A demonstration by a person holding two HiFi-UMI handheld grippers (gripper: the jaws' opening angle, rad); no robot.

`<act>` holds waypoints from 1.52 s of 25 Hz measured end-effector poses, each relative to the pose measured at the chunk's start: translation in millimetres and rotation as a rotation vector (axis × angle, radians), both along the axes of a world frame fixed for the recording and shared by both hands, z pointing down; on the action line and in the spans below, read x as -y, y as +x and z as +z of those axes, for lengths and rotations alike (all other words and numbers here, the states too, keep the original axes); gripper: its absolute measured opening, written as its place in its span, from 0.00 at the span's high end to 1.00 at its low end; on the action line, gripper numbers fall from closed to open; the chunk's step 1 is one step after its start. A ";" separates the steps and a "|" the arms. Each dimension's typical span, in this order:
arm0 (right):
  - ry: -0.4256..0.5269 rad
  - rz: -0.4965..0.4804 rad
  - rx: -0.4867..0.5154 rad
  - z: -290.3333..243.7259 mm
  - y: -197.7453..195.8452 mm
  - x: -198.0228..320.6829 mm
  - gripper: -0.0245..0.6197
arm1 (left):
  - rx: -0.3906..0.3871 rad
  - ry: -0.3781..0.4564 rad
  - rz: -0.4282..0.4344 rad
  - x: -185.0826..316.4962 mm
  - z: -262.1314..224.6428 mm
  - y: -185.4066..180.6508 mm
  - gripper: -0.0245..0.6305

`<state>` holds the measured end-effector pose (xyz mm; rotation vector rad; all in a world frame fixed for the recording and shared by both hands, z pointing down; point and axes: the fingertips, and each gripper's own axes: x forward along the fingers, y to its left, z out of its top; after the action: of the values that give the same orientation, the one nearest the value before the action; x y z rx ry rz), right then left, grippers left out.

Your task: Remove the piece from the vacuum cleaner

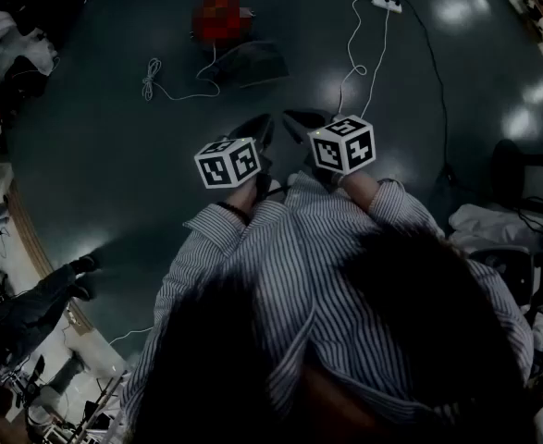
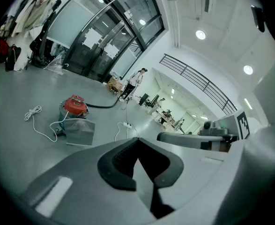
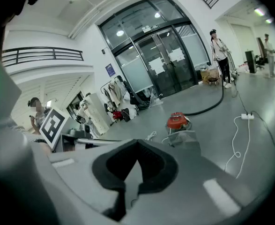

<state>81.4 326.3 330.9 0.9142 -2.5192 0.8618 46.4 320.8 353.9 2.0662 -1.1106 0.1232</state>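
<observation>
Rt tongs (image 3: 137,158) closed, empty; red vac (image 3: 177,121) sits ahead.

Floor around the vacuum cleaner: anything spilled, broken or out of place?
Nothing spilled or broken. A white cable lies loosely coiled on the floor beside the vacuum cleaner and a power strip sits nearby: trip hazards at most.

Floor (image 1: 114,137): grey, glossy.
On it: red-topped vacuum cleaner (image 2: 75,105), black hose (image 2: 102,106), coiled white cable (image 2: 33,112), power strip (image 2: 126,124).
</observation>
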 end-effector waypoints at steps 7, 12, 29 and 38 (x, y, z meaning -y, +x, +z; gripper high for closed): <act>0.030 -0.030 -0.030 -2.2 0.0 -0.2 0.96 | -0.019 -0.026 -0.014 -1.8 3.0 3.0 0.95; 0.016 -0.032 -0.026 -1.4 0.0 -1.4 0.96 | -0.033 -0.038 -0.018 -4.5 5.3 3.6 0.95; 0.002 -0.001 0.052 -2.9 11.2 30.5 0.96 | -0.040 -0.059 -0.064 23.1 10.4 5.3 0.95; -0.061 -0.006 0.061 11.0 39.6 47.0 0.96 | -0.043 -0.094 -0.111 40.6 25.0 23.4 0.95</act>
<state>120.9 279.3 341.9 0.8730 -2.5300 0.9733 69.8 280.1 378.9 1.9115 -1.1681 0.0746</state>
